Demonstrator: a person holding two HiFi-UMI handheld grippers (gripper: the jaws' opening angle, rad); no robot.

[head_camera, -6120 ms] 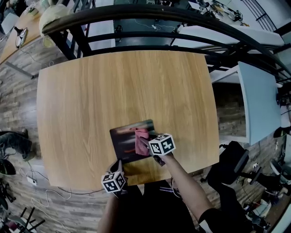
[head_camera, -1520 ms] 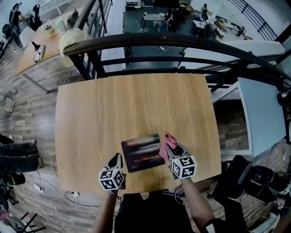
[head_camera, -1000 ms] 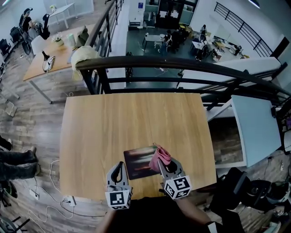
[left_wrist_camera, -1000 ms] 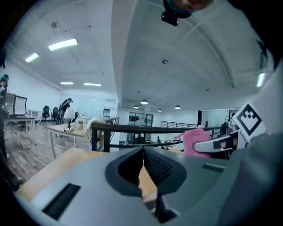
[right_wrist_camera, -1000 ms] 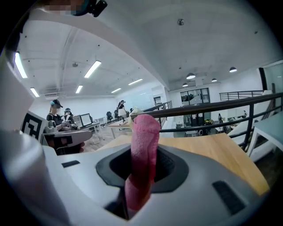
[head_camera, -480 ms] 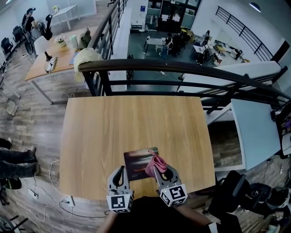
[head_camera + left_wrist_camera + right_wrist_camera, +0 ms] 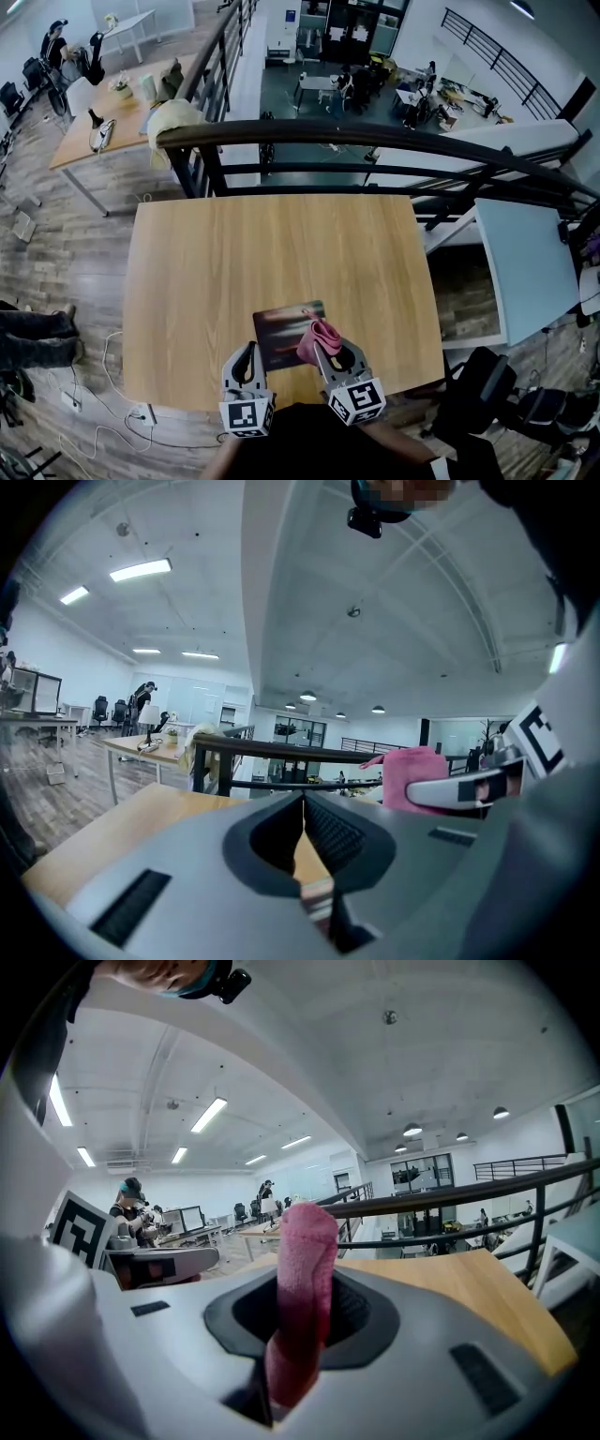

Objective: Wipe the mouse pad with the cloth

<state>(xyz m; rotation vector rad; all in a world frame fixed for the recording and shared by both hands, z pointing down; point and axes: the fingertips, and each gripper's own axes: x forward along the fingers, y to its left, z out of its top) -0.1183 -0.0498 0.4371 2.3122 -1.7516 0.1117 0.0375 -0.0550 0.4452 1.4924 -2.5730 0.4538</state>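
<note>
Closest to the person, at the near edge of the table, the left gripper (image 7: 247,354) has its jaws pressed together with nothing between them. Its marker cube (image 7: 246,415) sits nearest the body. Just beside it, the right gripper (image 7: 302,1321) has its jaws clamped on the pink cloth (image 7: 305,1269), which stands up out of them as a rolled fold. From above, that cloth overlaps the right edge of the dark mouse pad (image 7: 277,335); whether it touches the pad's surface cannot be told. The pad lies flat on the wooden table (image 7: 281,244), near the front edge and a little right of centre, slightly tilted, between and just ahead of the two grippers. The left gripper's tips lie off the pad, beside its near left corner. Beyond the table's far edge runs a dark railing (image 7: 375,141), with a lower floor of desks and chairs past it. A white tabletop (image 7: 525,253) stands to the right, and a long wooden desk (image 7: 98,127) holding small items is at the far left.
</note>
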